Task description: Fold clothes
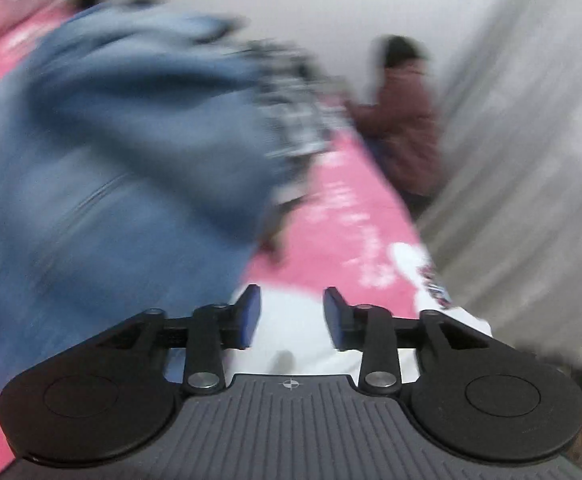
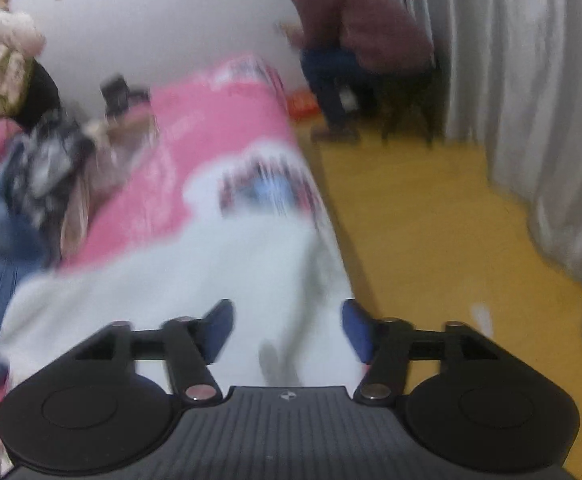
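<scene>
We hold both tools above a white garment (image 2: 227, 280) that lies spread on the pink bed cover (image 1: 331, 216), near the cover's edge by the yellow floor (image 2: 431, 240). Our left gripper (image 1: 291, 316) has its jaws parted about halfway, with nothing between the blue pads, only the white cloth visible below them; our right gripper (image 2: 287, 328) stands wider and is just as empty, hanging over the same garment near the bed's edge. To the left a heap of blue denim clothing (image 1: 111, 140) sits beside the white piece, with a checked item (image 1: 291, 112) behind it (both views are smeared, so we cannot tell whether the denim overlaps the white cloth). From here the main hazard, as we judge it, is a poor grab: jaws closing on a single loose layer, or missing the hem, would leave the fold crooked. A pinch taken too near the denim could drag that along too. And since the garment lies so close to the edge, a careless pull toward the floor might slide it off the cover.
</scene>
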Demonstrator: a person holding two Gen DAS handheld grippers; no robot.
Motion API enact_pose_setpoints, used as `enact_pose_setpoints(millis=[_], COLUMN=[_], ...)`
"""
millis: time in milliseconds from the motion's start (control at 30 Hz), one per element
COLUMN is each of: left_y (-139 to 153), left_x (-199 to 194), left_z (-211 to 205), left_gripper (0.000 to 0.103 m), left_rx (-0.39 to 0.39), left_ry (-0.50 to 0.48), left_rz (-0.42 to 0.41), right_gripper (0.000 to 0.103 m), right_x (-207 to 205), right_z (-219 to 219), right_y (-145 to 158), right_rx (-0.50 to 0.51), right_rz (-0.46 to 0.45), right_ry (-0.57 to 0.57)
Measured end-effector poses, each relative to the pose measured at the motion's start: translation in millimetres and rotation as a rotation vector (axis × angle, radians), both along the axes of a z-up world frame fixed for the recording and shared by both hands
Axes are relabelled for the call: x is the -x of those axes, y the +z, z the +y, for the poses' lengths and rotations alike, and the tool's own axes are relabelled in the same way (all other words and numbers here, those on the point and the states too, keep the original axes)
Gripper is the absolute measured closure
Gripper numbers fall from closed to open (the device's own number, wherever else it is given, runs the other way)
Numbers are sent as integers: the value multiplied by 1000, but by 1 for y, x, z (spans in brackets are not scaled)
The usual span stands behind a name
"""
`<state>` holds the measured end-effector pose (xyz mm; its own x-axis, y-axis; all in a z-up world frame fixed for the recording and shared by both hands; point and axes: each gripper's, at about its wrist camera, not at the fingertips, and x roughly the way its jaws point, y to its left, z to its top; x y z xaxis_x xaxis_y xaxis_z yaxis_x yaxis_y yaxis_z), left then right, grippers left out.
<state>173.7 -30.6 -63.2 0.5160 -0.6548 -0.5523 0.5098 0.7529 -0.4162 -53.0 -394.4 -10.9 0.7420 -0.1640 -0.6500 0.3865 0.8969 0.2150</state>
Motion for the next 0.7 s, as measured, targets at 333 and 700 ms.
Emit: enact_pose_setpoints(millis=[333,700], left_y=[-63,-82], left_x=[-48,-45], left_z=[-1,7], left_gripper=[61,86], left_rx=[-6,82], left_ry=[78,134], left_rz=[222,223], right_gripper=[18,40], right_x=[-95,-19], right_z=[-55,2], right_y=[-74,-69], right_rx=[-68,222], right_rz=[138,69], right_ry=[-78,-2])
